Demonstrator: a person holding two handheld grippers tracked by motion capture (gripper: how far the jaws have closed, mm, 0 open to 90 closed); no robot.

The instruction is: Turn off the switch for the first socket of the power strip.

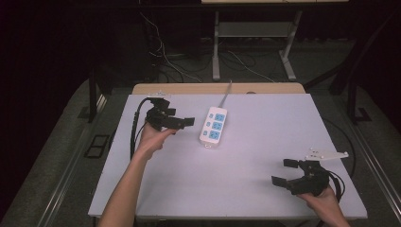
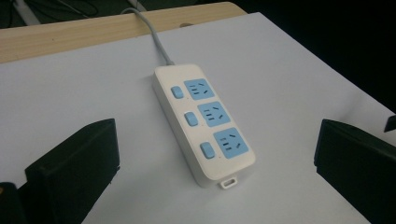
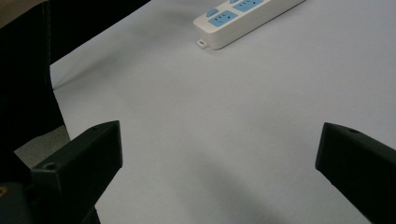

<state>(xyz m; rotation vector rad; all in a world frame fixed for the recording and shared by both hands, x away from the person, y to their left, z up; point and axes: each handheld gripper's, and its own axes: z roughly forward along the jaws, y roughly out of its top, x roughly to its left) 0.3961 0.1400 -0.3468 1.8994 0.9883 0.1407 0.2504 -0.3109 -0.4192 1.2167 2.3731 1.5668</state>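
My left claw sits just left of centre in the high view, released, its jaws spread wide with nothing between them. In the left gripper view they frame the white power strip, which lies flat on the tabletop, apart from both jaws. The strip lies a little above centre in the high view — three blue sockets, a switch beside each, its grey cord running off toward the top of the frame over the wooden edge. My right claw is at the lower right of the high view, also released and empty, well apart from the strip.

As I judge it, the strip is the thing to work on, and the left claw is the one placed for it. To do it well I would keep the jaws wide while closing in, line them across the strip's narrow width rather than its length, and come down on the plain white body — not on a switch, which could flip under a pad. The cord may tug back, so a slow, square approach seems wise.
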